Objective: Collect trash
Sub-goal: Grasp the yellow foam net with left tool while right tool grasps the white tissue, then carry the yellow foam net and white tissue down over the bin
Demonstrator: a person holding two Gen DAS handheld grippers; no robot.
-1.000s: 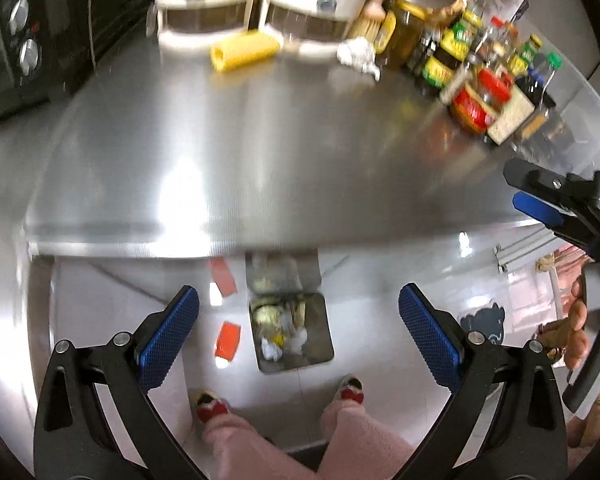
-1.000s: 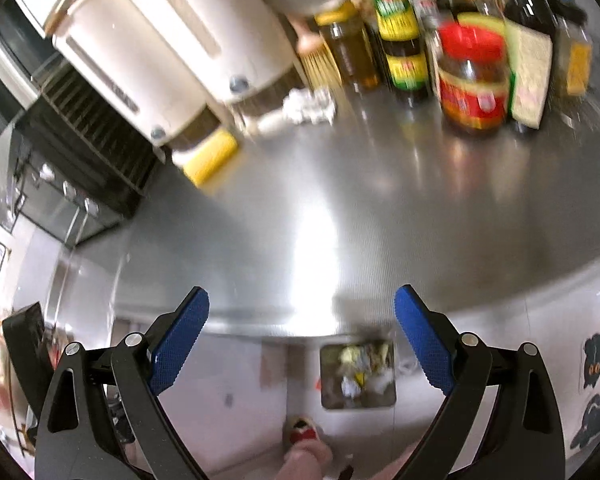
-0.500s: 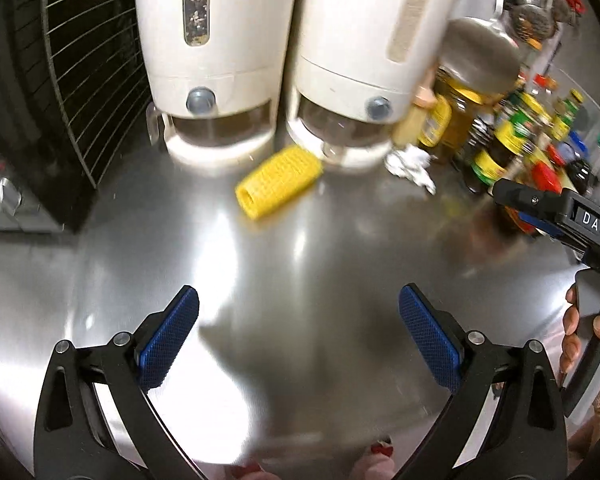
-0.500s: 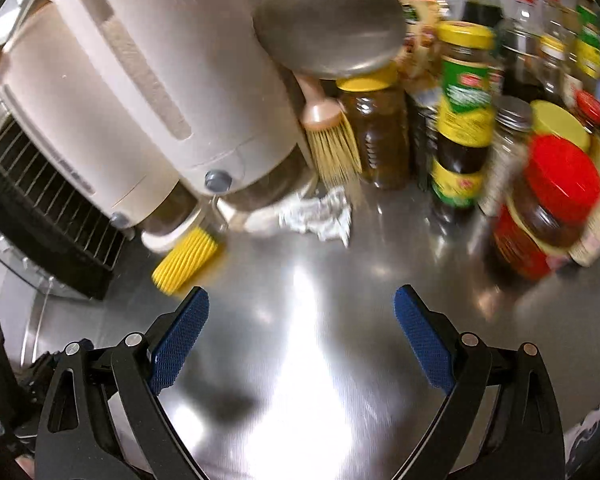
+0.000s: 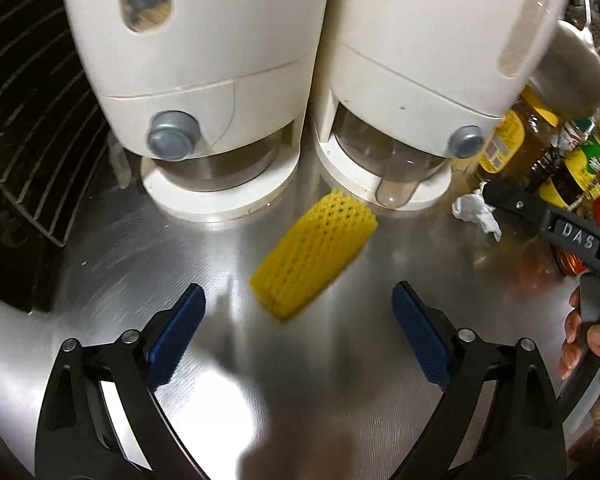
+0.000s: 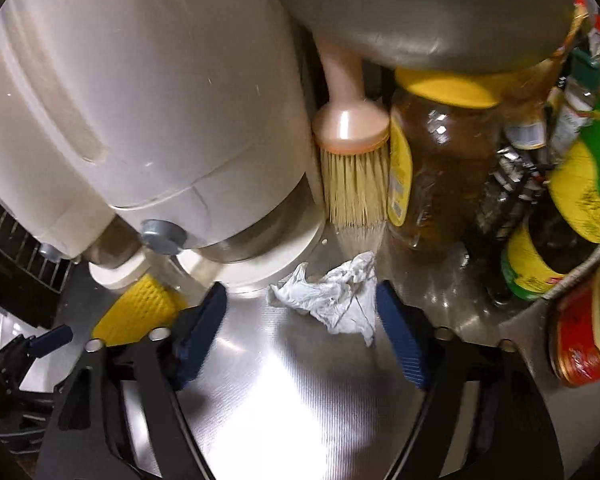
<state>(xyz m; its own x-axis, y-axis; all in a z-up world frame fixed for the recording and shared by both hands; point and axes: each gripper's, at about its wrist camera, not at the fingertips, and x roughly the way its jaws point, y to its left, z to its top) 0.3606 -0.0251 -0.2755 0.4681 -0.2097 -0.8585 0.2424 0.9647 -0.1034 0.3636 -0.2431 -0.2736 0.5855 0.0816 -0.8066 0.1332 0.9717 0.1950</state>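
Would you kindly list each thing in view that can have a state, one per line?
Left tongs: closing, nothing between the pads, yellow foam net just ahead.
Right tongs: closing around the tissue, pads not yet pressing.
Yellow foam net: lying on its side on the counter.
Crumpled tissue: wadded, resting on the counter.
Brush: upright, bristles down.
Honey jar: lid on.

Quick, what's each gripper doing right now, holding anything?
Left gripper: closing, empty, yellow foam net just ahead.
Right gripper: closing around crumpled tissue, not yet gripped.
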